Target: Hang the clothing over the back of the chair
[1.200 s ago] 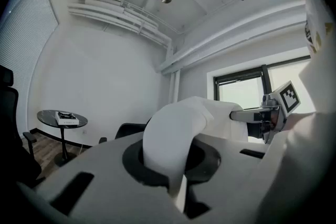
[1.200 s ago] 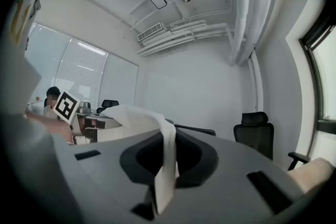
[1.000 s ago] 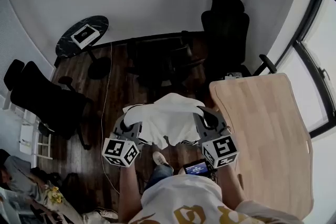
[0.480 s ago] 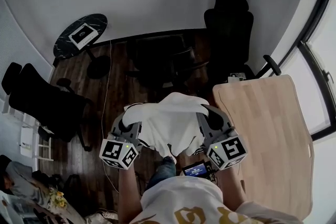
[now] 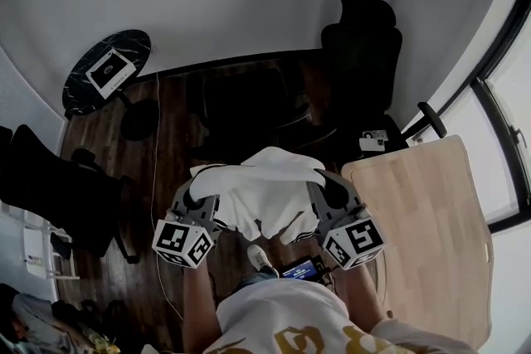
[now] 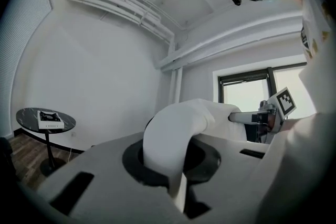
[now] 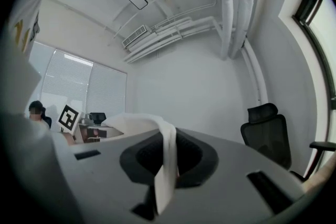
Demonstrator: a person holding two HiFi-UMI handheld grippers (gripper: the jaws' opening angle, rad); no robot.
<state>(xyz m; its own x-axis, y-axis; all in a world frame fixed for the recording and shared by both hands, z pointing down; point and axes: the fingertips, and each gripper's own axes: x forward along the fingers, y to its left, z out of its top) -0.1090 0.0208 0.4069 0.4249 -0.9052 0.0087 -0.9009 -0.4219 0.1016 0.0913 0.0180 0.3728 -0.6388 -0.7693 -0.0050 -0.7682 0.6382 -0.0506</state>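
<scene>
Bottom centre of the head view: the person's white printed shirt (image 5: 282,326), with a small lit screen (image 5: 300,269) and a shoe (image 5: 260,258) just above it. Next outward, the left gripper (image 5: 199,199) sits lower left of centre and the right gripper (image 5: 322,193) lower right of centre. They are side by side, each with its marker cube towards the camera.

Both pairs of jaws are closed tight on the white clothing (image 5: 267,193), which spans the gap between them in a loose, sagging bundle above the dark wooden floor (image 5: 174,149). In the left gripper view a thick roll of the fabric rises from between the closed jaws and arches to the right of the frame. In the right gripper view only a thin folded edge is pinched, and it trails off to the left.

A light wooden desk (image 5: 431,244) fills the lower right, just beside the right gripper. Beyond the clothing, at frame centre, stands a dark chair (image 5: 249,99). A high-backed black office chair (image 5: 363,54) stands at upper right, and another black chair (image 5: 50,186) at the left edge. Farthest, at upper left against the white wall, a round side table (image 5: 133,46) carries a flat box (image 5: 108,72).
</scene>
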